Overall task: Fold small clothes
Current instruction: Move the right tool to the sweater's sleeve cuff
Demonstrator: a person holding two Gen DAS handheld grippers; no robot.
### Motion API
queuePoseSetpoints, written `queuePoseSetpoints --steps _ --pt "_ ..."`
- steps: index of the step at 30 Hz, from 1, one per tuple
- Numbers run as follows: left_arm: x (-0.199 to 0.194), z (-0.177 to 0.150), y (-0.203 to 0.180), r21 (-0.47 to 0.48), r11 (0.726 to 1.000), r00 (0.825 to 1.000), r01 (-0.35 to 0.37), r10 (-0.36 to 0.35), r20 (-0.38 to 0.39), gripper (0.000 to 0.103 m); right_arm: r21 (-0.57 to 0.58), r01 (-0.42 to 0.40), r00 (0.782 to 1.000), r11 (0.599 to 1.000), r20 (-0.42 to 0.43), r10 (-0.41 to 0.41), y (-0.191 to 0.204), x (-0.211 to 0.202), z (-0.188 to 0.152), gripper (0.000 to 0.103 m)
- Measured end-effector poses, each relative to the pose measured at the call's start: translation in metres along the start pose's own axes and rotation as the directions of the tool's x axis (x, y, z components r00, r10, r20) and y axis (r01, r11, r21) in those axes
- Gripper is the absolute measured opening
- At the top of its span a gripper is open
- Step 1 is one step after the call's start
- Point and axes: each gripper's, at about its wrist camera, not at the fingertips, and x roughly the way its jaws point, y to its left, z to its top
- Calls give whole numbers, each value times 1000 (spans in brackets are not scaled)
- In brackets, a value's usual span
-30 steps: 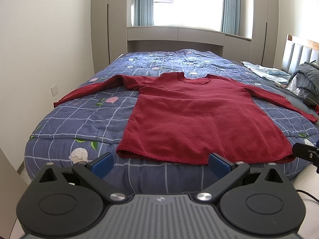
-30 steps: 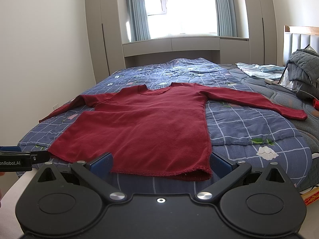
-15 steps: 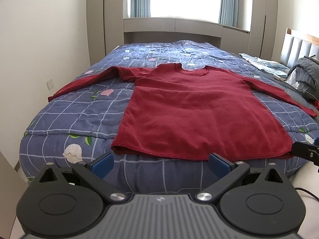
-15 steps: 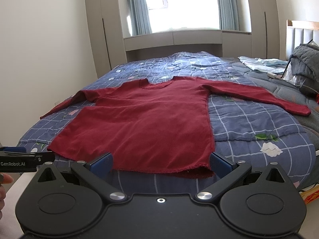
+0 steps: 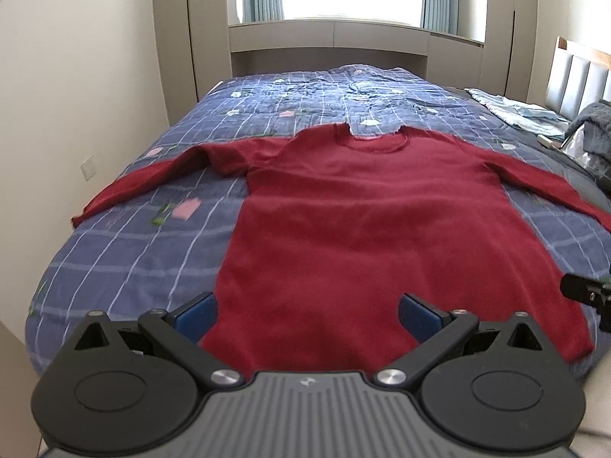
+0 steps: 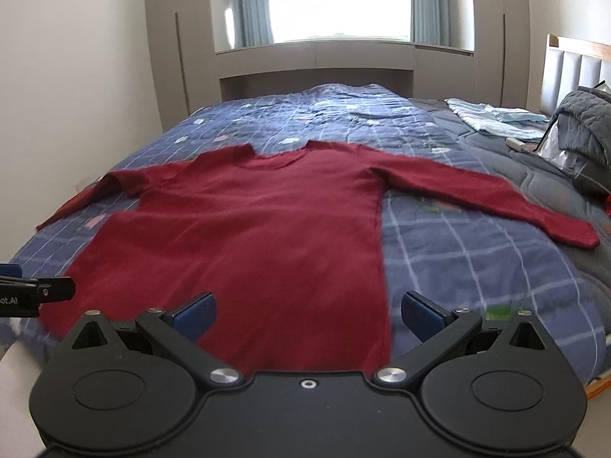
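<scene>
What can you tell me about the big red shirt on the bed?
The red shirt is a dark red long-sleeved top that looks soft and fuzzy, with a round neck and a stitched edge there. It lies flat and unfolded on the blue checked quilt, neck toward the window, both sleeves spread out to the sides. Its bottom edge lies near the bed's near edge. Only the quilt touches it: the left gripper and right gripper are open at the hem, holding nothing.
</scene>
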Motion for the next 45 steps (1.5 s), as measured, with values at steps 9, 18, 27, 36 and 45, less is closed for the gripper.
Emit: queuePoseSetpoints --steps 9,18,27,36,45 --pt "52 67 -29 33 999 1000 9 -10 23 103 42 112 993 993 -37 -110 -41 58 52 103" --pt "101 125 -71 82 996 998 27 -32 51 103 86 187 982 979 -54 -183 -89 103 74 103" --pt "174 177 -144 160 986 997 55 -64 52 103 162 292 956 942 -62 -286 -157 148 85 103" --pt "244 201 -215 203 973 993 107 -114 22 103 249 401 915 881 -73 -396 -232 172 91 103" --pt "304 186 -239 217 972 996 84 -78 -38 103 507 490 859 709 -145 -491 -325 159 63 103"
